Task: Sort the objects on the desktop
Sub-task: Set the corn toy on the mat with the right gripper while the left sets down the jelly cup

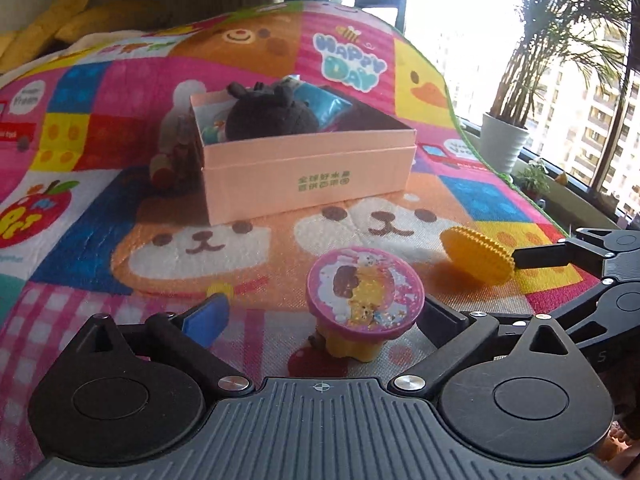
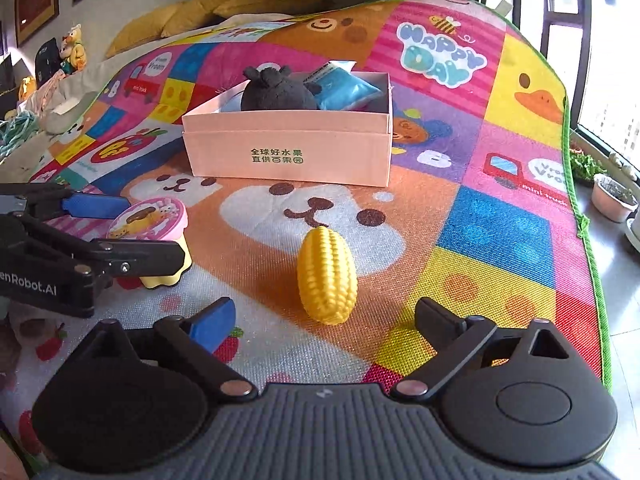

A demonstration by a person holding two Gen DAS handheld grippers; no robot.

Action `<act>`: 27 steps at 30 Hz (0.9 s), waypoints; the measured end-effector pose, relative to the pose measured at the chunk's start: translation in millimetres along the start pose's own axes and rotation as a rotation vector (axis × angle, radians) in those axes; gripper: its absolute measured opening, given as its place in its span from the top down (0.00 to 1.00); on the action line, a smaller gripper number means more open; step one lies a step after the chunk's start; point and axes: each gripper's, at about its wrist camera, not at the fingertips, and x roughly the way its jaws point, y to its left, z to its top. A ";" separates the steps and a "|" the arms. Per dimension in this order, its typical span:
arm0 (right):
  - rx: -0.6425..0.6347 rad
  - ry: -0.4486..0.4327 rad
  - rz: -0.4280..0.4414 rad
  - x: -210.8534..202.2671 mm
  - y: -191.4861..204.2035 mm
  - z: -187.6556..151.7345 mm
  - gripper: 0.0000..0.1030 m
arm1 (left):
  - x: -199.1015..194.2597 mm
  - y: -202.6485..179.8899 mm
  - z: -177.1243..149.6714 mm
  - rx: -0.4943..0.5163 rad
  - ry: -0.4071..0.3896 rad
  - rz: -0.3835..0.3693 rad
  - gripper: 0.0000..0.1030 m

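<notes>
A yellow cup with a pink cartoon lid [image 1: 365, 293] stands on the mat between the fingers of my open left gripper [image 1: 326, 314]; it also shows in the right wrist view [image 2: 154, 222]. A yellow toy corn [image 2: 326, 276] lies just ahead of my open right gripper [image 2: 326, 320]; in the left wrist view the corn [image 1: 478, 255] is at the right. A pink cardboard box [image 1: 308, 172] holds a black plush toy [image 1: 268, 114] and a blue packet [image 1: 324, 104]; the box [image 2: 288, 152] sits further back in the right wrist view.
A colourful cartoon play mat [image 2: 500, 220] covers the surface. A small brownish toy [image 1: 170, 160] lies left of the box. The mat's green edge [image 2: 592, 240] drops off at the right, with plant pots [image 2: 614, 200] beyond. Yellow cushions [image 2: 224, 4] lie behind.
</notes>
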 end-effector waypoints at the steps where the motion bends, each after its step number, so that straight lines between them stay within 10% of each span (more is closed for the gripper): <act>1: -0.011 0.003 -0.005 0.4 2.1 -0.3 0.02 | 1.5 2.1 0.0 -0.013 0.014 0.003 0.00; 10: 0.002 0.040 0.016 2.1 -0.2 2.3 0.00 | -1.8 5.4 -2.4 -0.044 0.008 0.085 0.00; 27: -0.058 0.010 -0.099 -20.7 -4.6 2.4 0.00 | -20.4 13.4 -2.8 -0.080 -0.087 -0.003 0.00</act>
